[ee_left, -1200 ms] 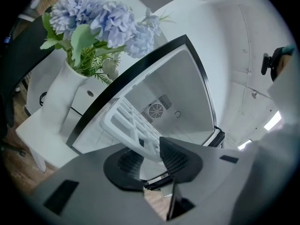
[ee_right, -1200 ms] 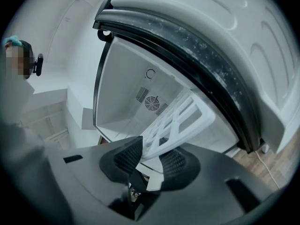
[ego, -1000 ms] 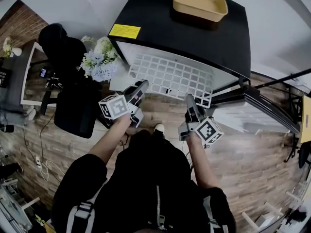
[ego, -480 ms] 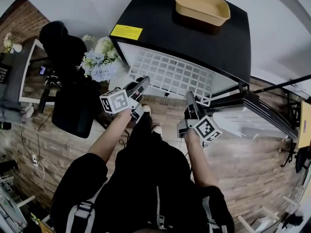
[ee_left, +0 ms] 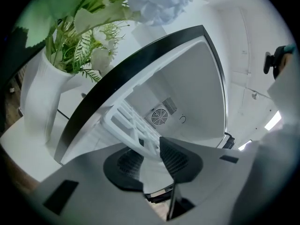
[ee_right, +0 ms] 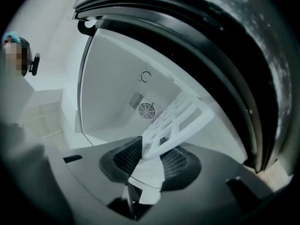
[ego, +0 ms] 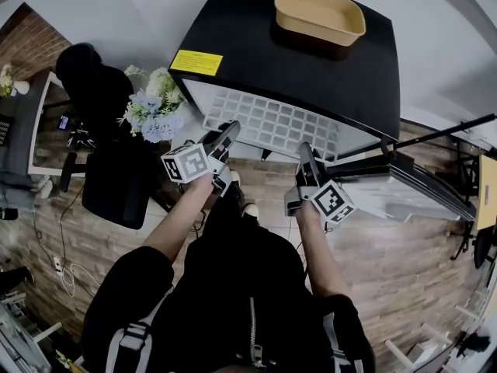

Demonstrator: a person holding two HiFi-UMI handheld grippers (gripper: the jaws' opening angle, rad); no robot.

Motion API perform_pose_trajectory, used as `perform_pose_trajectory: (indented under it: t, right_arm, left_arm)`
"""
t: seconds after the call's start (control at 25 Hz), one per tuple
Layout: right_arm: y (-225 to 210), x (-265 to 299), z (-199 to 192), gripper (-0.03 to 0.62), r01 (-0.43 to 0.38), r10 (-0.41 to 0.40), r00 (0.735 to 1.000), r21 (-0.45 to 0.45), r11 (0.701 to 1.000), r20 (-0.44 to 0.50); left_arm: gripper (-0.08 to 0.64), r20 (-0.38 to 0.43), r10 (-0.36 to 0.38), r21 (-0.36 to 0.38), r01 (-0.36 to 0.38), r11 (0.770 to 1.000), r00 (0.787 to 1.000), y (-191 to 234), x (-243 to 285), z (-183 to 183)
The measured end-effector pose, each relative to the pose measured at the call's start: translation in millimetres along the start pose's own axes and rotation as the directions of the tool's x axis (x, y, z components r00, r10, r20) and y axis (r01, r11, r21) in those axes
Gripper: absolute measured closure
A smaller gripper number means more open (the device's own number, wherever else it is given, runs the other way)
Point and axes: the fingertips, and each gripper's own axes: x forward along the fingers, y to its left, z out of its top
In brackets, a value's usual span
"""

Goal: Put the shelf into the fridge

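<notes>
Shelf (ego: 272, 121) insertion is under way. Your left claw (ego: 227, 135) is clamped on the white grid shelf's front-left edge, and your right claw (ego: 304, 151) is clamped on its front-right edge. The shelf lies mostly inside the open fridge (ego: 311, 53), with its front strip sticking out. Next, likely: push both sides in evenly, keeping it level, until it seats. Compared with a second ago, less of the grid shows outside and both claws are nearer the opening.

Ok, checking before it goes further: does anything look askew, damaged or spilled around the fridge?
Nothing stands out. The white grid shelf juts partway from the open black fridge, gripped at its front edge by left tool and right tool; it looks straight and whole.
</notes>
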Motion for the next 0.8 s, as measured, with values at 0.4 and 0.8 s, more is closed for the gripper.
perform_pose_trajectory:
  t: [0.4,0.8]
  right_arm:
    - [-3,15,10,0.466,0.010,-0.009,0.999,-0.012,1.000,0.035]
    - [-1,8,3,0.460,-0.010,0.010,1.000,-0.004,1.000,0.022]
  left_arm:
    - [0.443,0.016,0.004,-0.002,-0.004,1.000,1.000,5,15,7]
    - [0.442,0.041,0.003,-0.003,-0.003,1.000,0.999,3,11,6]
